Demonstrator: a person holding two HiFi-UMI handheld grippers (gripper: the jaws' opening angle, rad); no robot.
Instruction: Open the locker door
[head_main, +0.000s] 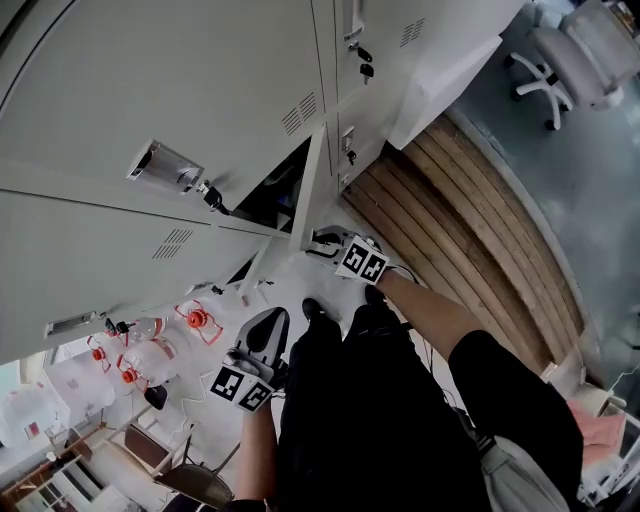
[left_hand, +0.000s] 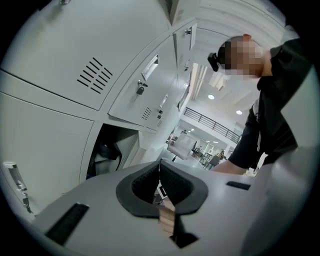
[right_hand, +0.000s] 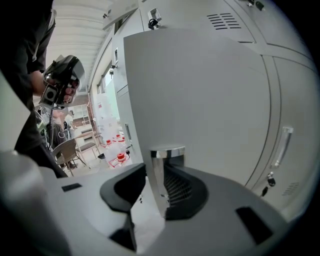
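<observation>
Locker door (right_hand: 200, 100) stands ajar, swung out from the grey locker bank (head_main: 120, 80). Its free edge sits between the wide-spread jaws of the right tool (right_hand: 159, 187), against one pad and clear of the other. The left tool (left_hand: 160, 176) hangs well apart from the door, jaws pressed together on nothing. Red-capped water bottles (head_main: 140, 350) stand on the floor (head_main: 300, 285) near the lockers.

A pale floor (head_main: 290, 285) is adjoined by a strip of wooden slats (head_main: 470, 210), beyond which a grey-blue floor (head_main: 600, 190) is seen, with a white office chair (head_main: 575, 55) stood on it. Clear water bottles (head_main: 150, 352) with red caps are grouped on the pale floor, near a dark chair (head_main: 190, 478). In the left gripper view, a bright hall is lit by round ceiling lights (left_hand: 211, 96), and an upper level is edged by a railing (left_hand: 215, 125).
</observation>
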